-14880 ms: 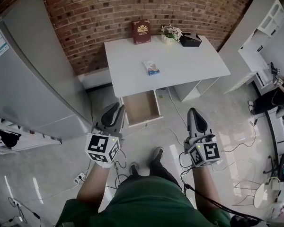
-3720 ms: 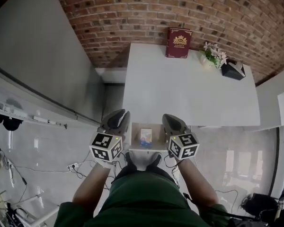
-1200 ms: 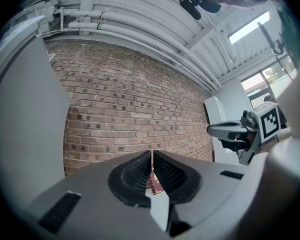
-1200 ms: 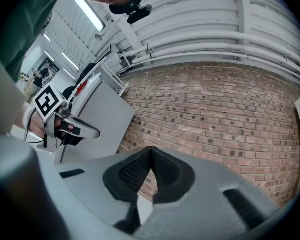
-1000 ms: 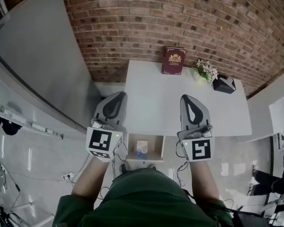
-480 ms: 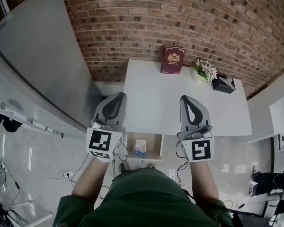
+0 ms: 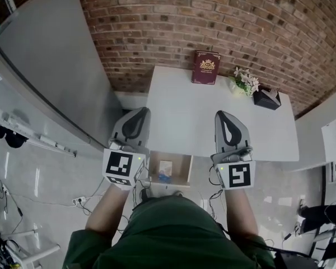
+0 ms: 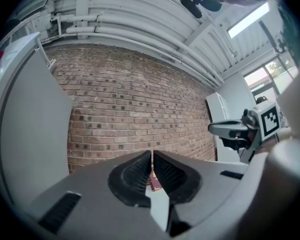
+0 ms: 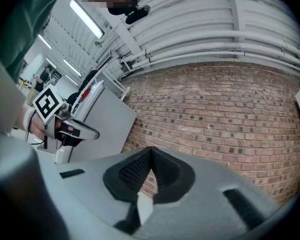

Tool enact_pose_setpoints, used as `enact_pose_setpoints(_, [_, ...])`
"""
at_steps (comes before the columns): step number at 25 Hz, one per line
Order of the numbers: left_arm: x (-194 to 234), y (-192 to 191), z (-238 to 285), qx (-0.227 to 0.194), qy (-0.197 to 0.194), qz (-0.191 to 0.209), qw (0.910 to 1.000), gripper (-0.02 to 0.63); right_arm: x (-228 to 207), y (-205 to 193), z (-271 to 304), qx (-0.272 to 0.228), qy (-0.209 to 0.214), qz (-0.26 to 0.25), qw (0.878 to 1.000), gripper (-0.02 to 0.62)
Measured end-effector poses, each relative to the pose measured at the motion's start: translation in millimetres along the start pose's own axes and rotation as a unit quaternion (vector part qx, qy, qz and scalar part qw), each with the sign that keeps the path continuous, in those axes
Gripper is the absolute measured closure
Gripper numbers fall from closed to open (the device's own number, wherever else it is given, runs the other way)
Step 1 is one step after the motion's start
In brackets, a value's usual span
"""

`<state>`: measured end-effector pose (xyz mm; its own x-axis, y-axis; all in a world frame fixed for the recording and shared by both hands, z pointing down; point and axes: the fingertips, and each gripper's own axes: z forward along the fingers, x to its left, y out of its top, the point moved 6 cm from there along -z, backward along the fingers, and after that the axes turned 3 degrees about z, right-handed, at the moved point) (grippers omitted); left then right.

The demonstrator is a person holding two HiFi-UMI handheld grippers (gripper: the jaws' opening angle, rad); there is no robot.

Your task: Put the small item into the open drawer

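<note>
The small item, a pale packet with blue at its near end, lies inside the open wooden drawer under the white desk's front edge. My left gripper hovers over the desk's near left corner, left of the drawer. My right gripper hangs over the desk's front edge, right of the drawer. In the left gripper view the left gripper is shut with nothing between its pads. The right gripper is likewise shut and empty. Both point level at the brick wall.
A dark red book leans on the brick wall at the desk's back. Beside it stand a small flower pot and a black box. A tall grey cabinet stands left of the desk. Cables lie on the floor.
The small item was on the desk top in the oldest frame and now lies in the drawer. Both grippers have risen from beside the drawer; over the last second they hardly moved.
</note>
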<state>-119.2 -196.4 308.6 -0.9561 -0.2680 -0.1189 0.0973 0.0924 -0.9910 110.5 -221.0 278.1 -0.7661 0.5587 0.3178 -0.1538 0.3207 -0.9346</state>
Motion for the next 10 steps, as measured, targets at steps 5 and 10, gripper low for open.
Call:
enact_pose_setpoints(5, [-12.3,-0.4,-1.5,0.004,0.008,0.002,1.0000,0.592,-9.0,-3.9,-8.5,-0.001,0.005,0.003,1.000,0.592])
enact_pose_setpoints(10, [-25.3,-2.5,0.8,0.004,0.015,0.002,0.9999,0.592,-19.2,-9.1,-16.1,-0.002,0.012,0.002,1.000,0.592])
